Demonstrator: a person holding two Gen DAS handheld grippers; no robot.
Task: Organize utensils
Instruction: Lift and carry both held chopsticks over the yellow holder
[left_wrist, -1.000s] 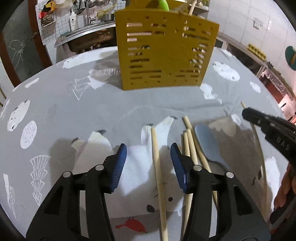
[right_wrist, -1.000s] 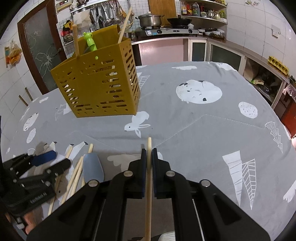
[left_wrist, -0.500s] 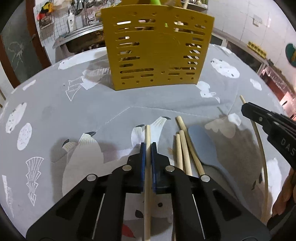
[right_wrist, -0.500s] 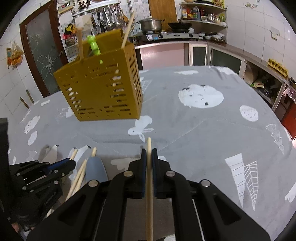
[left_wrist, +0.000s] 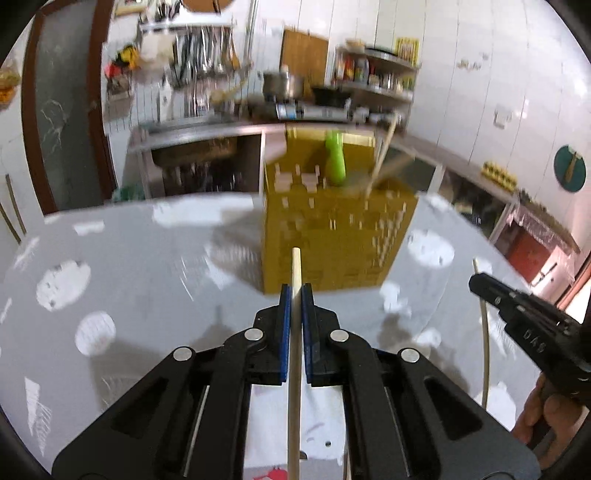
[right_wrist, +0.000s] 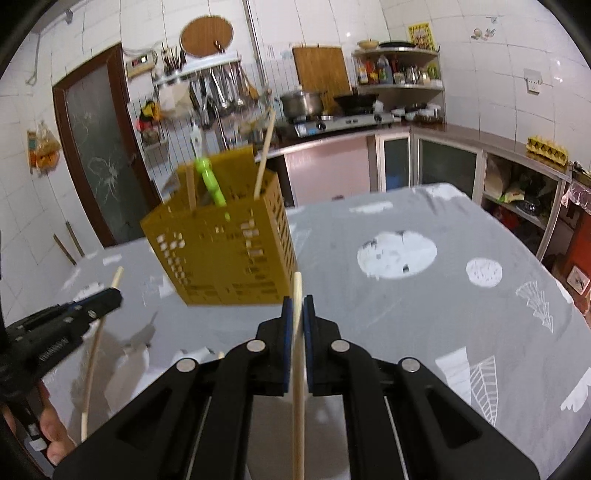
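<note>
My left gripper (left_wrist: 295, 291) is shut on a wooden chopstick (left_wrist: 295, 266) and holds it lifted above the table, its tip pointing at the yellow slotted utensil holder (left_wrist: 332, 243). My right gripper (right_wrist: 297, 302) is shut on another wooden chopstick (right_wrist: 297, 288), also lifted, to the right of the holder (right_wrist: 221, 251). The holder contains a green utensil (right_wrist: 210, 181) and wooden sticks (right_wrist: 264, 155). Each gripper shows in the other's view, the right one (left_wrist: 480, 282) and the left one (right_wrist: 110, 297). The view is motion blurred.
The table (right_wrist: 406, 295) has a grey cloth with white prints. Behind it are a kitchen counter with a stove and pots (right_wrist: 332, 107), a utensil rack (right_wrist: 214, 96) and a dark door (right_wrist: 96, 162).
My left gripper closed on a chopstick lying on the cloth and lifted it clear. Both grippers have risen and tilted up; the other chopsticks and the blue spatula are out of view.
</note>
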